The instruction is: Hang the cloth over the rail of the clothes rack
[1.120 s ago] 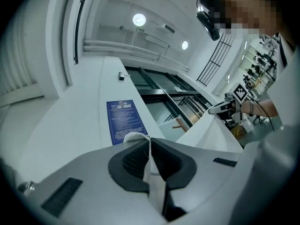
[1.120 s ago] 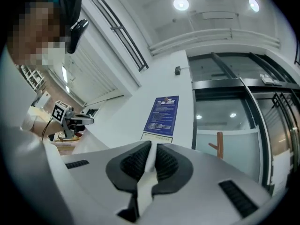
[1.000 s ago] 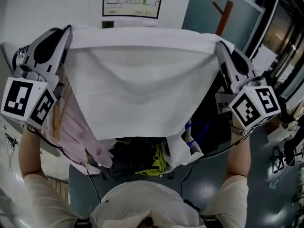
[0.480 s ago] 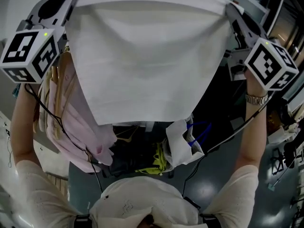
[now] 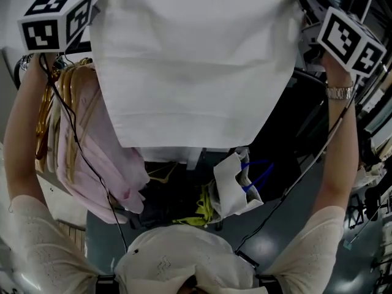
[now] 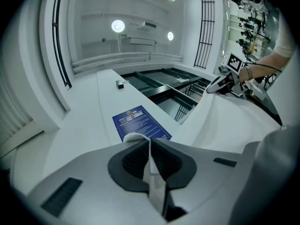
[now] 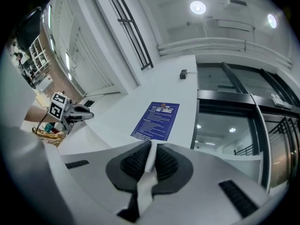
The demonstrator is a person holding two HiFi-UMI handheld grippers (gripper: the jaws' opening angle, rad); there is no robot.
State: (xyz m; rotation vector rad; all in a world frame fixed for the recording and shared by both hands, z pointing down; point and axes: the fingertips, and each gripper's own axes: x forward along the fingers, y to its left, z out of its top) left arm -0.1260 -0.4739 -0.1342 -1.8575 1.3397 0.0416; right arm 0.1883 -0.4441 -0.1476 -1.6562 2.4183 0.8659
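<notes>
**A:** Tongs first?

**B:** Left gripper [image 6: 149, 146]: jaws together, with a thin white fold of the cloth [image 5: 196, 66] pinched between the dark pads. Right gripper [image 7: 151, 156]: the same, clamped on the opposite top corner.

**A:** Where does the cloth sit?

**B:** It is spread flat between the two grippers and held high in front of the person. Its upper edge is at the top of the head view. Its lower edge hangs free above a white bag [image 5: 236, 182]. I see it touching nothing but the pads.

**A:** And the rail?

**B:** I cannot pick it out. Hangers [image 5: 58, 103] carrying a pink garment [image 5: 104, 164] hang at the left, beside the cloth. I therefore judge the rack to be close, probably on the far side of the sheet, which screens it.

**A:** Progress?

**B:** As a judgement, the pick-up and the spreading are done and the draping is not yet done. Remaining: carry the top edge over the rail, lower it so the cloth falls on both sides, then open both sets of jaws.
</notes>
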